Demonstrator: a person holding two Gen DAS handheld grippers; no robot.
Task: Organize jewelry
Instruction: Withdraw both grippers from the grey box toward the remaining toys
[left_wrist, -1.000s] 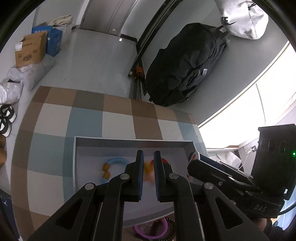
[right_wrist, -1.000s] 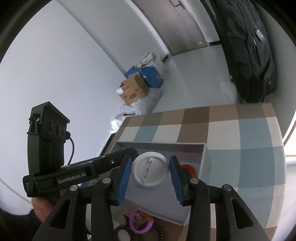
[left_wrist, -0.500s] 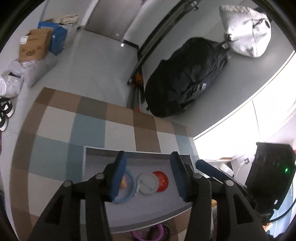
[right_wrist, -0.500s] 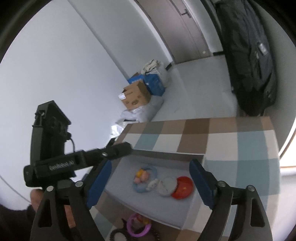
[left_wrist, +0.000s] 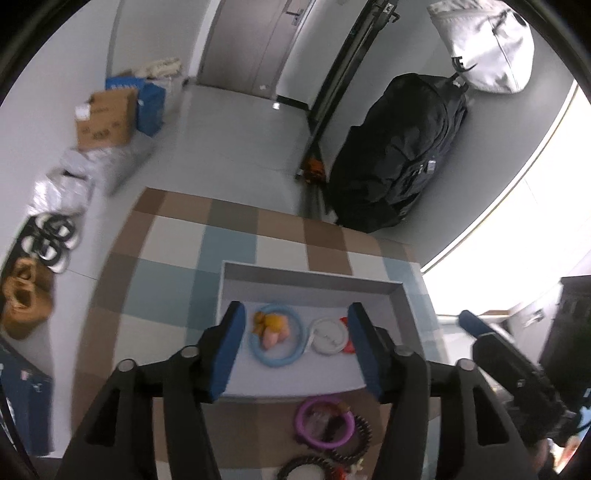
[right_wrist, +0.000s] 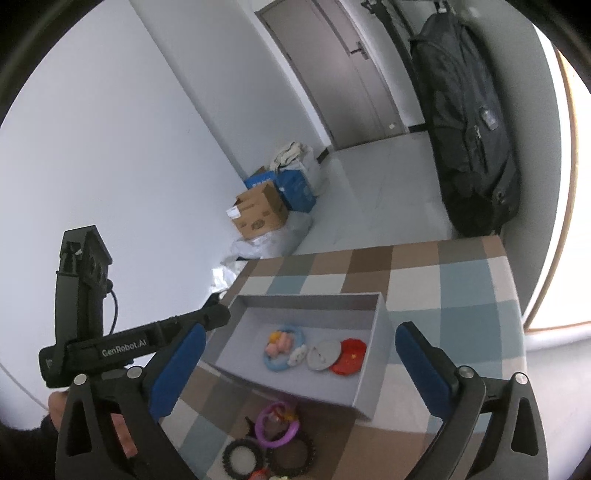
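A grey tray sits on the checked tablecloth. Inside it lie a blue ring with small charms, a white round badge and a red badge. My left gripper hovers above the tray, its jaws opening with nothing gripped. My right gripper also hangs over the tray, jaws opening wide and empty. In front of the tray rest a purple ring and black beaded bracelets.
A black bag and tripod legs stand on the floor beyond the table. Cardboard and blue boxes sit by the wall, shoes at the left. The left gripper's finger reaches over the tray's left corner. A bright window is at the right.
The right gripper let go of the white badge, which now lies in the tray beside the red one. The left jaws opened off the charm ring. Both grippers drew back and up.
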